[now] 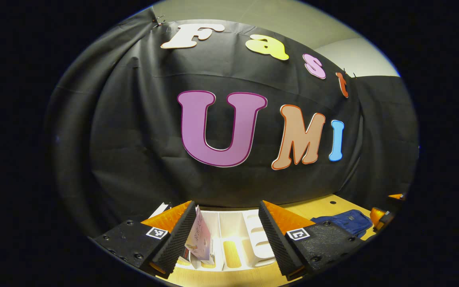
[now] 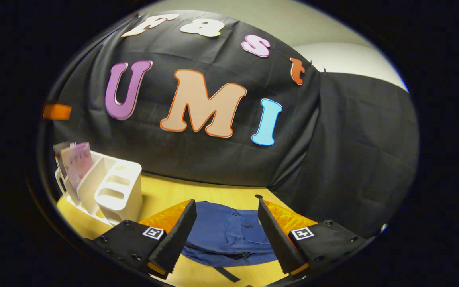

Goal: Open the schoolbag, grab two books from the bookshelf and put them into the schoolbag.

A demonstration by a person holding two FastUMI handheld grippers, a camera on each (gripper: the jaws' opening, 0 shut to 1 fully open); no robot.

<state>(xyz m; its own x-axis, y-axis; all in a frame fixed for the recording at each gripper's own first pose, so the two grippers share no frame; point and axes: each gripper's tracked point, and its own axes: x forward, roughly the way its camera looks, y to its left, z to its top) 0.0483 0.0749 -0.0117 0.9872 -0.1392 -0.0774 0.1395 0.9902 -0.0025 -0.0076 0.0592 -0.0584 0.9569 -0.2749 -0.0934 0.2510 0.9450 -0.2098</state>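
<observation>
In the left gripper view my left gripper [image 1: 226,239] stands open above the white bookshelf [image 1: 253,239], where a pale pink book [image 1: 199,237] leans upright close to the left finger. The blue schoolbag [image 1: 347,221] lies flat on the table to the right. In the right gripper view my right gripper [image 2: 225,235] is open over the blue schoolbag [image 2: 229,235], which lies flat and looks closed. The white bookshelf [image 2: 112,191] stands at the left with a pink book [image 2: 77,161] and another behind it.
A yellow wooden table [image 2: 197,193] carries everything and has a small dark hole [image 2: 258,196] near the back. Black cloth walls close the back and right. The other gripper's finger [image 1: 381,217] shows at the right edge of the left gripper view.
</observation>
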